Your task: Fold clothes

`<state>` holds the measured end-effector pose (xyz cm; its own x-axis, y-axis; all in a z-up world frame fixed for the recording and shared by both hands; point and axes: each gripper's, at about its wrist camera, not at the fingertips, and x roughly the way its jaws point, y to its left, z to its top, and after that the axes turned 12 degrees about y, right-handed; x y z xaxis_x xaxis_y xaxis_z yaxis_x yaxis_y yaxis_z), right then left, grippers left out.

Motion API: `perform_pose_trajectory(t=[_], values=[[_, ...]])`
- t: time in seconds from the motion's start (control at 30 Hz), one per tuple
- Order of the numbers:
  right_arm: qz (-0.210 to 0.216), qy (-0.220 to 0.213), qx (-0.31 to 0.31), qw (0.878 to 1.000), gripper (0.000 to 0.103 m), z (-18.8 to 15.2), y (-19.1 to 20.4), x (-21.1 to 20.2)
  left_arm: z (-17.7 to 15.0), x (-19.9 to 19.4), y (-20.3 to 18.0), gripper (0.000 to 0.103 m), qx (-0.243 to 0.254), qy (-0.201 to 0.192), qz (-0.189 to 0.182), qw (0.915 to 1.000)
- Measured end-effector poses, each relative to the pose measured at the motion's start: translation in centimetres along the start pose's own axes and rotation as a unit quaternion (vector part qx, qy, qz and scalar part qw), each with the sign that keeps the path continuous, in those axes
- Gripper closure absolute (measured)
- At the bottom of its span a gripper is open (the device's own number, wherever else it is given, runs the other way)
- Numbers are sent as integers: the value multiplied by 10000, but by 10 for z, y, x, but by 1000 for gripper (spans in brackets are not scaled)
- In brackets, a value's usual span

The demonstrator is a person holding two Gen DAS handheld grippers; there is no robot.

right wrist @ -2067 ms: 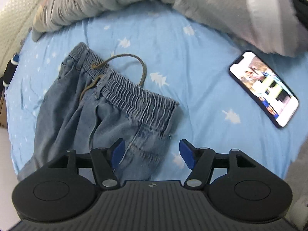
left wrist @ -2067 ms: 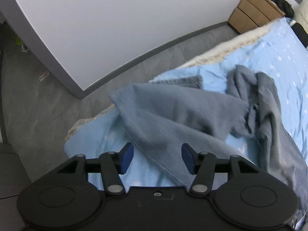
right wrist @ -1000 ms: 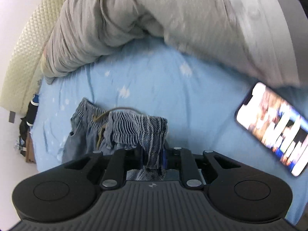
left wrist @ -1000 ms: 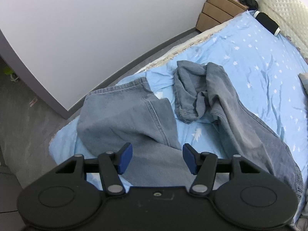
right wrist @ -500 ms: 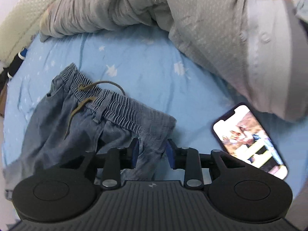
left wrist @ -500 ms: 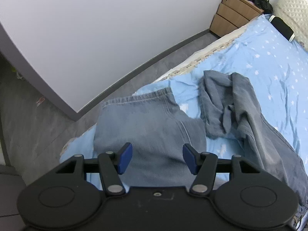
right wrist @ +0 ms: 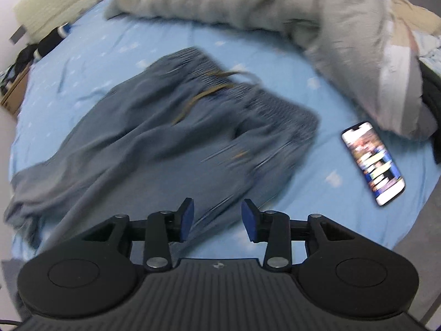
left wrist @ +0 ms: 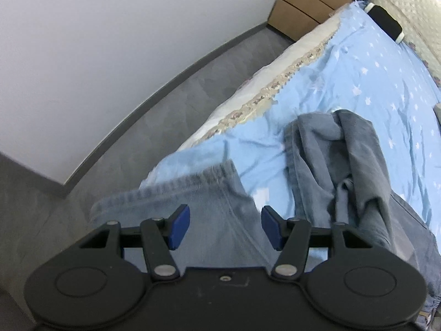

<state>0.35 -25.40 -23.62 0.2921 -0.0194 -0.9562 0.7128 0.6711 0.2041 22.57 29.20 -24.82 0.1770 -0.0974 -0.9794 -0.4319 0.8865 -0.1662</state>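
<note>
A pair of blue denim trousers point(right wrist: 171, 138) lies spread on the blue star-print bedsheet point(right wrist: 325, 201), its elastic waistband and brown drawstring point(right wrist: 209, 93) toward the far side. My right gripper point(right wrist: 217, 224) hangs above the trousers, jaws opening, nothing pressed between its blue pads. In the left wrist view one trouser leg with its hem point(left wrist: 176, 190) lies flat near the bed's corner, and the other leg point(left wrist: 347, 165) is bunched to the right. My left gripper point(left wrist: 225, 227) stands open just above the flat leg, holding nothing.
A phone point(right wrist: 373, 162) with a lit screen lies on the sheet at the right. A grey duvet point(right wrist: 275, 11) is heaped along the far side. The bed edge with a lace trim point(left wrist: 273, 88), grey floor point(left wrist: 154, 127), white wall and a wooden nightstand point(left wrist: 306, 2) lie beyond.
My right gripper let go of the waistband, opened and pulled back, so the trousers now lie flat. My left gripper moved down toward the flat leg's hem near the bed corner.
</note>
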Motion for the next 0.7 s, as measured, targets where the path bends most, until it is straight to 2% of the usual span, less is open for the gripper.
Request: perform_pose_trajectory(t=[0.23, 0.37, 0.53, 0.7], values=[[52, 319, -557, 9979, 63, -45, 70, -3, 39, 47, 9, 51, 263, -94, 43, 9996], [50, -40, -959, 9954, 63, -63, 92, -13, 49, 59, 1, 53, 752, -227, 41, 9969], [-87, 2, -976, 9952, 63, -62, 102, -2, 56, 78, 2, 57, 1272, 7, 314, 9914], [-106, 119, -1315, 9912, 64, -63, 119, 2, 58, 80, -1, 58, 1753, 97, 20, 9845]])
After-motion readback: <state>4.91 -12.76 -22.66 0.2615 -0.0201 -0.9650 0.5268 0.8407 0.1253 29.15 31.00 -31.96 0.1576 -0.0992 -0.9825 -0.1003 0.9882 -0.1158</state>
